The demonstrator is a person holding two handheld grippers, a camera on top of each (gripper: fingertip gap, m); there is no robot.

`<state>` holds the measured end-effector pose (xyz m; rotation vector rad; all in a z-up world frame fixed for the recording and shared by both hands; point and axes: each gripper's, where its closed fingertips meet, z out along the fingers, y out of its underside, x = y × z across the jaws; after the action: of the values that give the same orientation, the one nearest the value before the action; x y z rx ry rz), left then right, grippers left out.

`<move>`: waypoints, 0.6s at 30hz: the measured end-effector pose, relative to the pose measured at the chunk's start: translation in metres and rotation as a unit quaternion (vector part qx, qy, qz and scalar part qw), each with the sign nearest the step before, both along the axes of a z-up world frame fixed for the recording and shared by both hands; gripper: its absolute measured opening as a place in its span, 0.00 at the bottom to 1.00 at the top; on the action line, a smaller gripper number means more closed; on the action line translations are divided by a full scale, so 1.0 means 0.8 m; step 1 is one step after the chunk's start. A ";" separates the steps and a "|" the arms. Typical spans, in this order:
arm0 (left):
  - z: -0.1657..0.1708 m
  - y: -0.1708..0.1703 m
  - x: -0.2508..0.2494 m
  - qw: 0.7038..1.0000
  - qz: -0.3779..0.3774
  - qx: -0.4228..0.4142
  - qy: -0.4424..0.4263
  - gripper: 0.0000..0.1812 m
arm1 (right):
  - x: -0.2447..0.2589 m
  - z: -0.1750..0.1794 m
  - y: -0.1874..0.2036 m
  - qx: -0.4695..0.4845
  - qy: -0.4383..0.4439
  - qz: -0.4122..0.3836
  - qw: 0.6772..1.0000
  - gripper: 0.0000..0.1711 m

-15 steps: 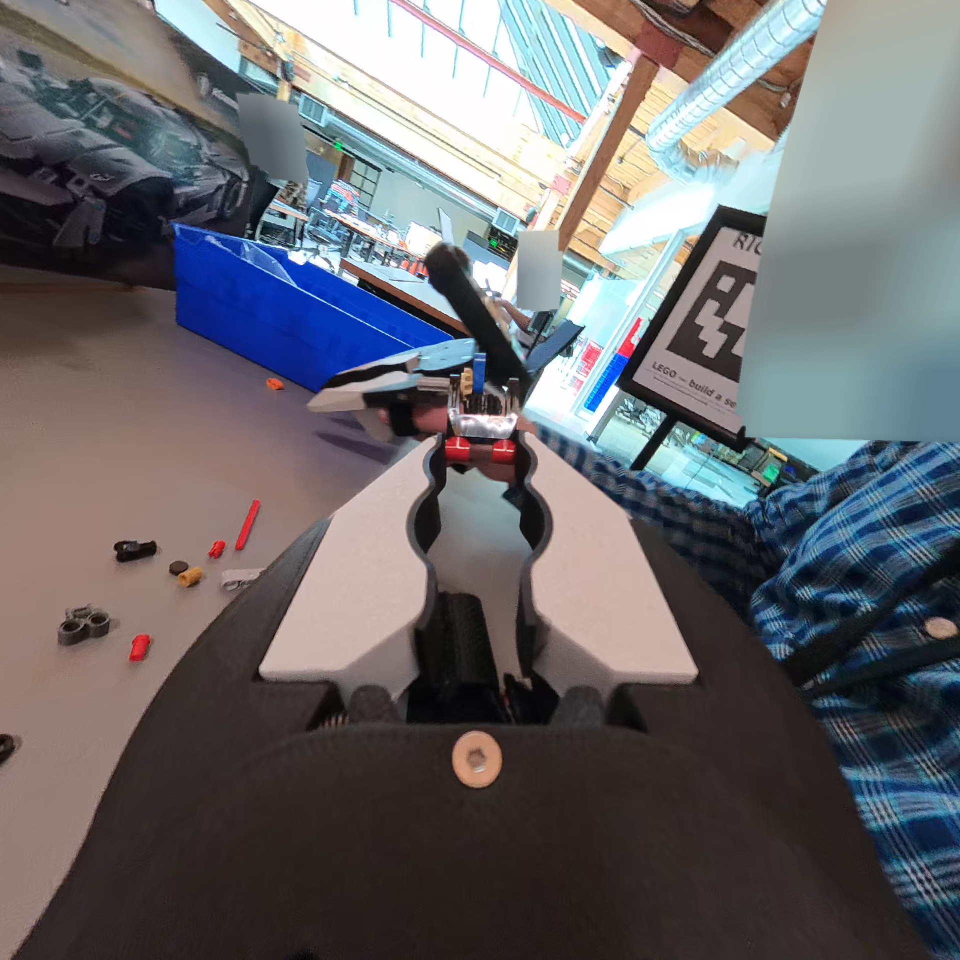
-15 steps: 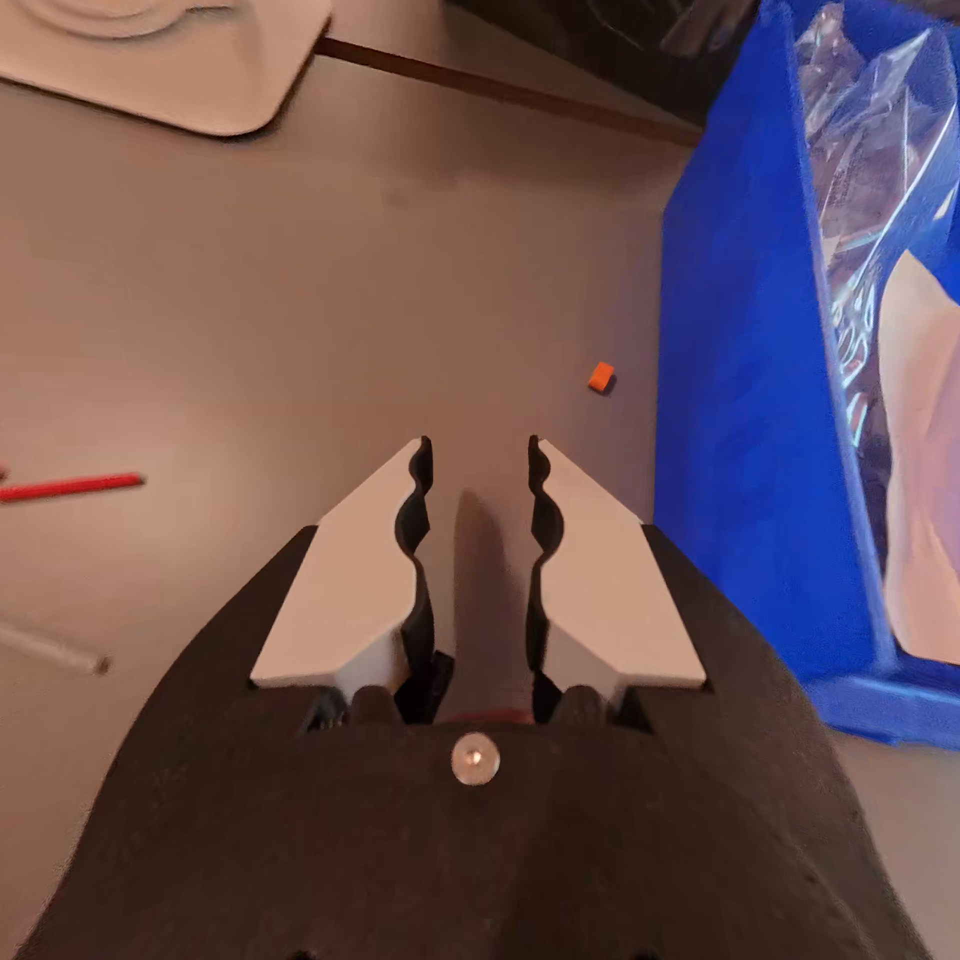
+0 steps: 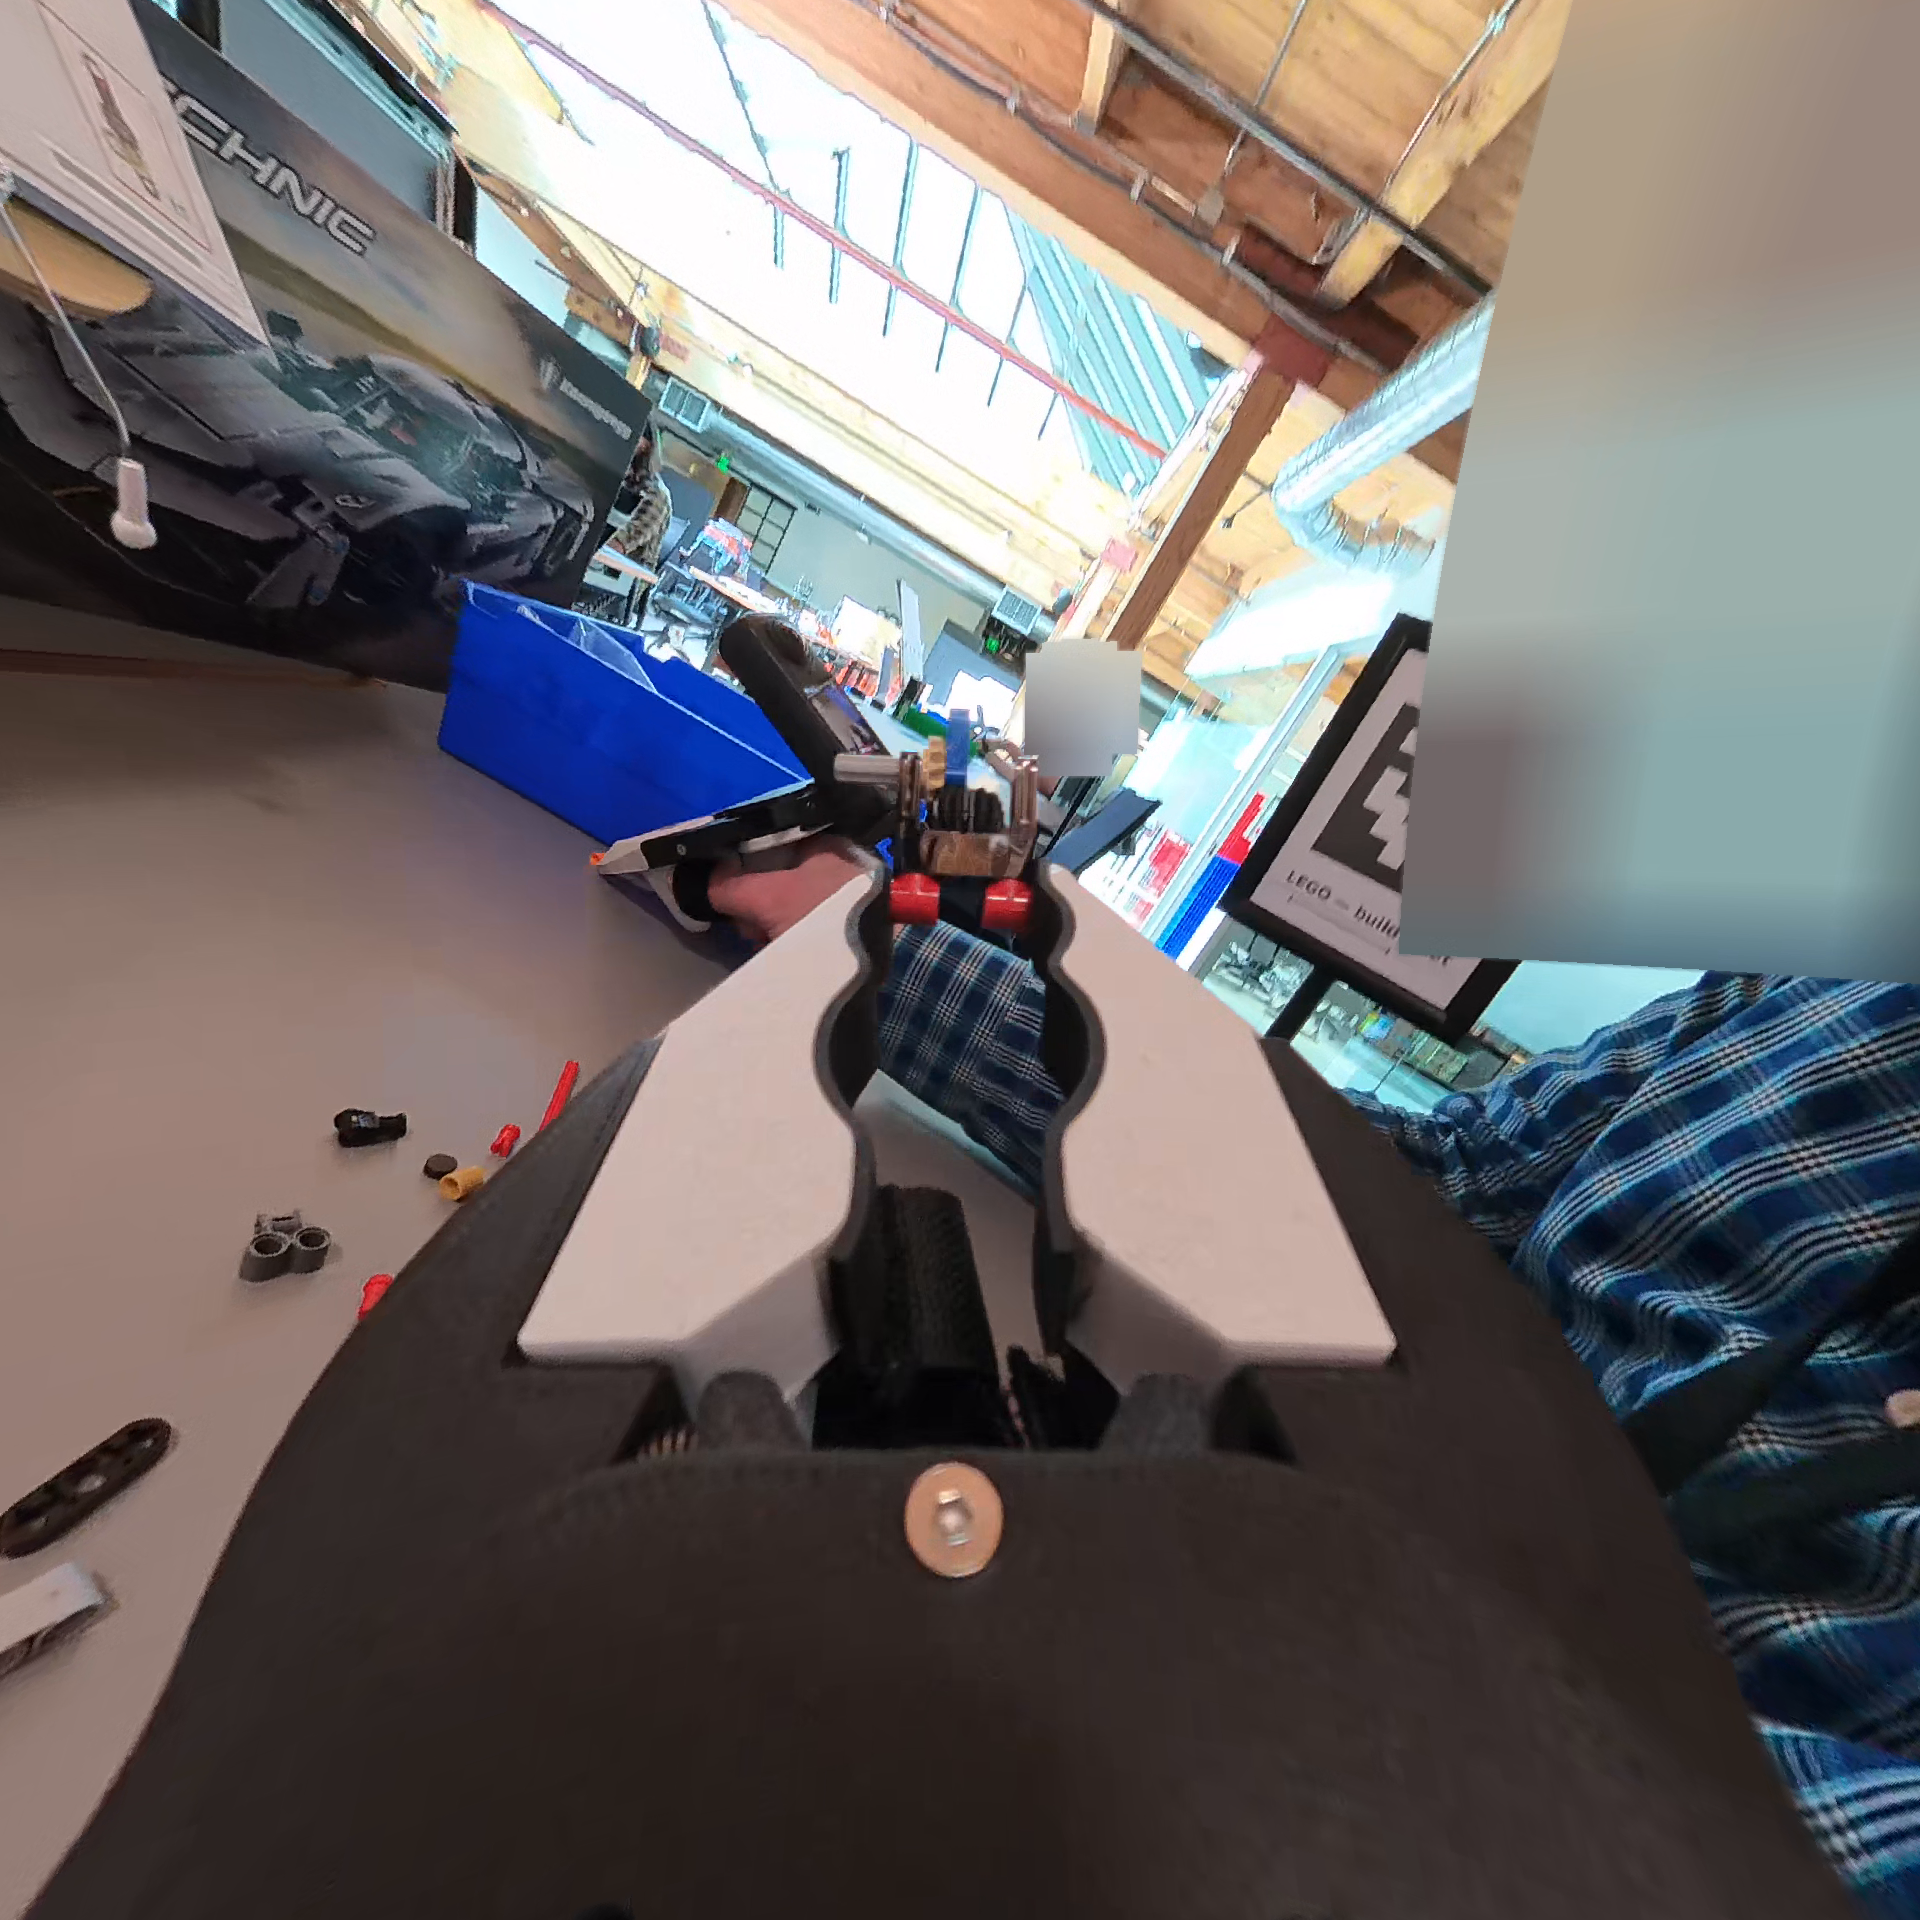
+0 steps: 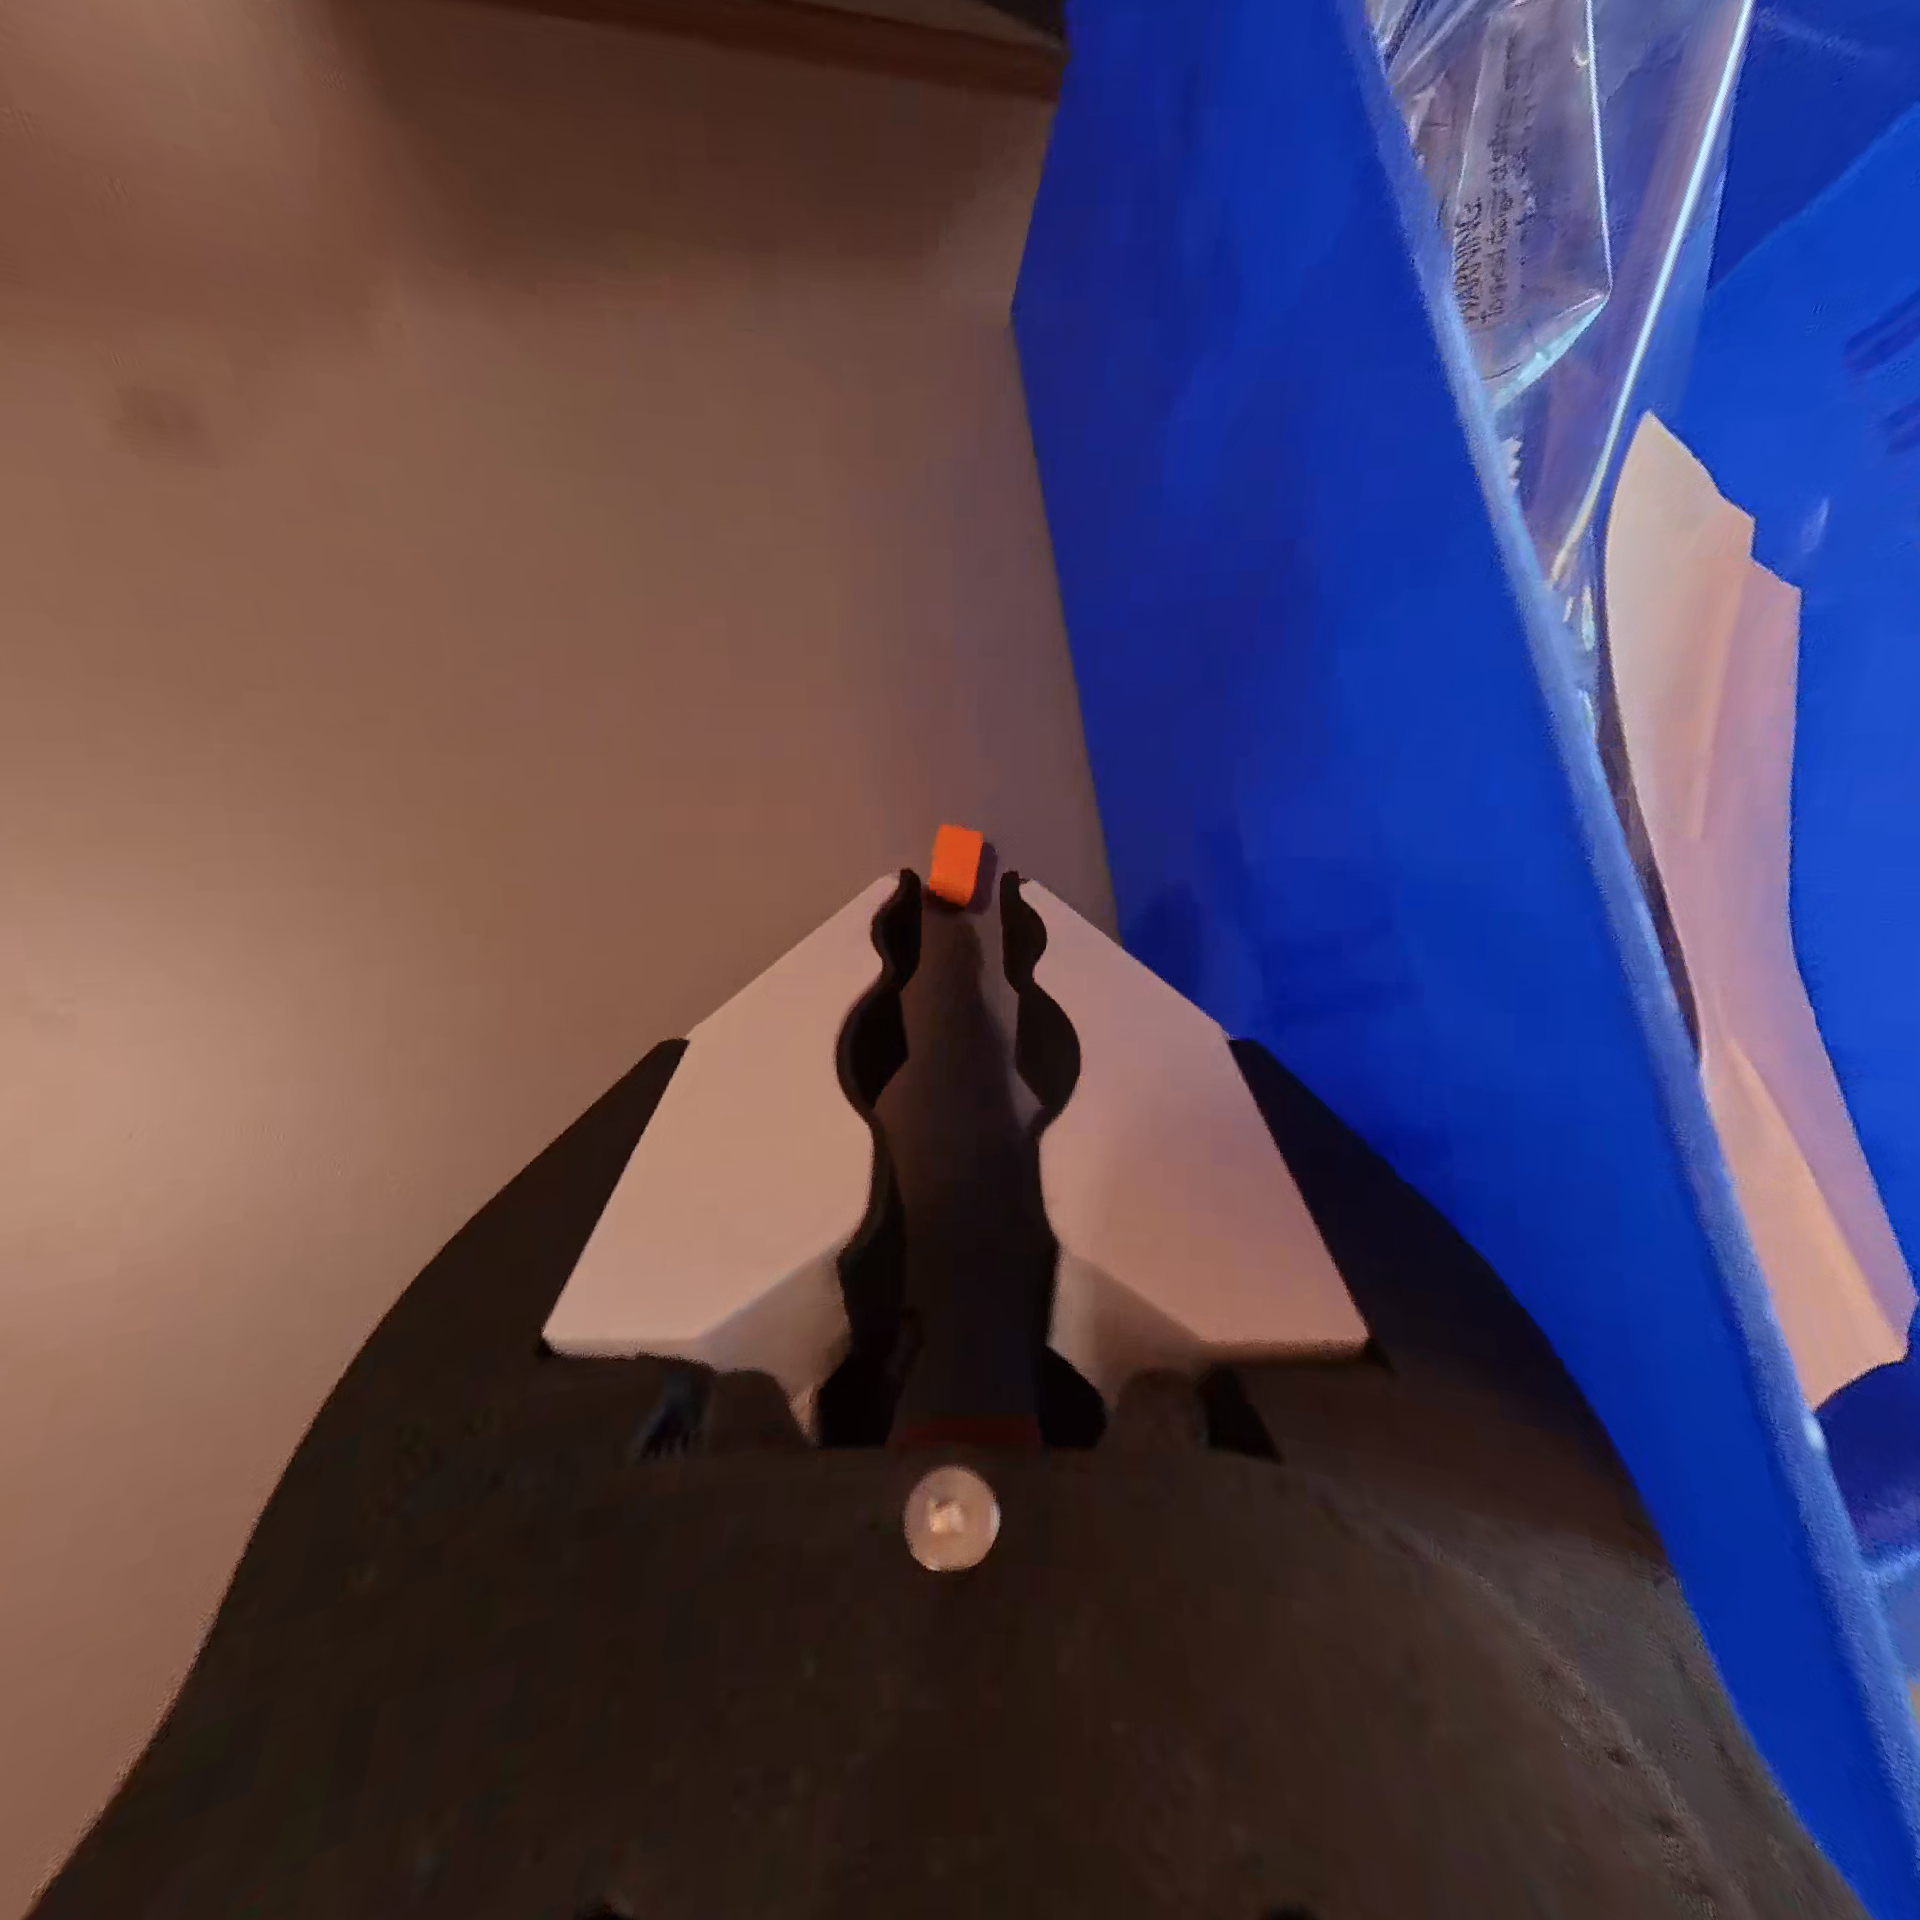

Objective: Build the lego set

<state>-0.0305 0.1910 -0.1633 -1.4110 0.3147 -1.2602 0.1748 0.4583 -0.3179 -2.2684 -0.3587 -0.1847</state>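
2 hand-held grippers at the pick-up of a loose part. Change over the last 0.5 s: the right hand-held gripper (image 4: 958, 891) has advanced across the table (image 4: 468, 623) until the small orange piece (image 4: 956, 862), earlier well ahead of it, lies just at the mouth of its fingertips; the gap between the fingers has also narrowed, but they remain parted and, as far as the right wrist view shows, not yet clamped on the piece. This suggests that the grasp is imminent and that the orange piece is the next element for the build. The piece sits on the table close beside the blue bin (image 4: 1299, 727). The right tool points steeply down at the table, its right finger near the bin wall.

The left hand-held gripper (image 3: 957, 902) is closed on the partly built lego assembly (image 3: 961, 821), pinching it at its 2 red ends and holding it raised above the table, tilted upward. Loose parts (image 3: 286, 1242) lie scattered on the table to its left.
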 end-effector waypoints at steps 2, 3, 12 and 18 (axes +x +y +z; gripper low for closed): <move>0.000 0.001 -0.005 1.000 0.002 0.000 -0.004 0.13 | 0.000 -0.001 0.002 -0.004 0.008 -0.002 1.000 0.06; 0.000 0.002 -0.006 1.000 0.002 0.000 -0.008 0.13 | 0.000 -0.001 0.003 -0.005 0.009 -0.001 1.000 0.04; 0.000 0.001 -0.009 1.000 0.007 -0.001 -0.002 0.14 | -0.029 0.005 -0.032 -0.014 0.093 0.088 0.992 0.03; -0.001 -0.002 -0.001 1.000 -0.002 -0.017 -0.009 0.13 | -0.076 0.032 -0.157 -0.061 0.264 0.220 0.937 0.03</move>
<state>-0.0310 0.1897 -0.1643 -1.4286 0.2846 -1.2858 0.1140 0.3328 -0.2924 -2.1867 -0.5829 0.6809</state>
